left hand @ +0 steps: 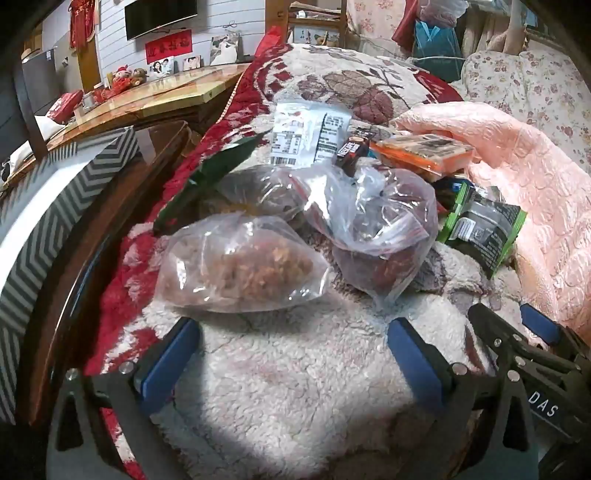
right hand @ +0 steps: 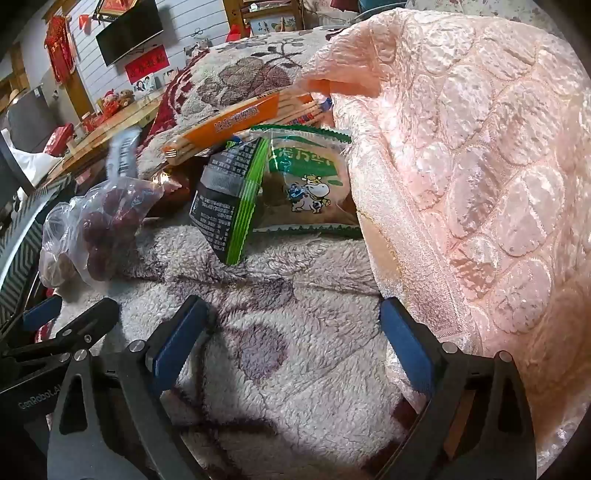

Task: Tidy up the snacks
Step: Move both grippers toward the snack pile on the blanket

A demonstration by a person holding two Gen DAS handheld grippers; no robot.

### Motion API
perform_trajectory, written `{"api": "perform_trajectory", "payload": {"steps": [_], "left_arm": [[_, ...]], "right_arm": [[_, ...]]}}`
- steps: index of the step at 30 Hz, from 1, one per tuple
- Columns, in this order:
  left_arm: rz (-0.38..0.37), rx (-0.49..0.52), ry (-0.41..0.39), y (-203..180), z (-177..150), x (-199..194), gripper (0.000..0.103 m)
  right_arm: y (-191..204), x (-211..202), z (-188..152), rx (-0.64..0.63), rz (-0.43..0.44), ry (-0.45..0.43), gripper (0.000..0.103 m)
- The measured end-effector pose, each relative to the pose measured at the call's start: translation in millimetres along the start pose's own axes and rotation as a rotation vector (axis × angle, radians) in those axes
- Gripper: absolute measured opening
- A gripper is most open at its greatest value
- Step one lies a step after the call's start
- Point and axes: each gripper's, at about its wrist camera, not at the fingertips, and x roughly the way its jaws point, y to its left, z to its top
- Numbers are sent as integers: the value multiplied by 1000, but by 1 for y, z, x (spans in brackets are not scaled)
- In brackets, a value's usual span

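Fleece blanket [left hand: 295, 369], cream with red and mauve floral print, spread over a sofa seat; wall-mounted television [left hand: 159, 16] and wooden table [left hand: 147, 99] behind.

Left to right on the blanket:
- chevron-patterned box [left hand: 55, 206], at the seat's left edge;
- clear bag of brown nut pieces [left hand: 236, 266], nearest the left gripper [left hand: 295, 354], whose jaws stand wide apart with nothing between them;
- clear bag of dark red dates [left hand: 380, 229], just beside it;
- white labelled packet [left hand: 306, 136] behind;
- orange packet [left hand: 424, 151];
- black-and-green packet [right hand: 229, 203], leaning on a cow-printed pastry packet [right hand: 310, 192];
- pink quilt [right hand: 480, 166], bunched at right.

Right gripper [right hand: 291, 332]: jaws spread wide, empty, over bare fleece.
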Motion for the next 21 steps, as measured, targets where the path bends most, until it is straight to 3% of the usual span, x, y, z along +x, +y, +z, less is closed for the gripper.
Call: {"api": "perform_trajectory", "payload": {"steps": [21], "left_arm": [[-1,1,0,5,-2,1,103]], "right_arm": [[0,-1,-1,-2,0,10,96]]}}
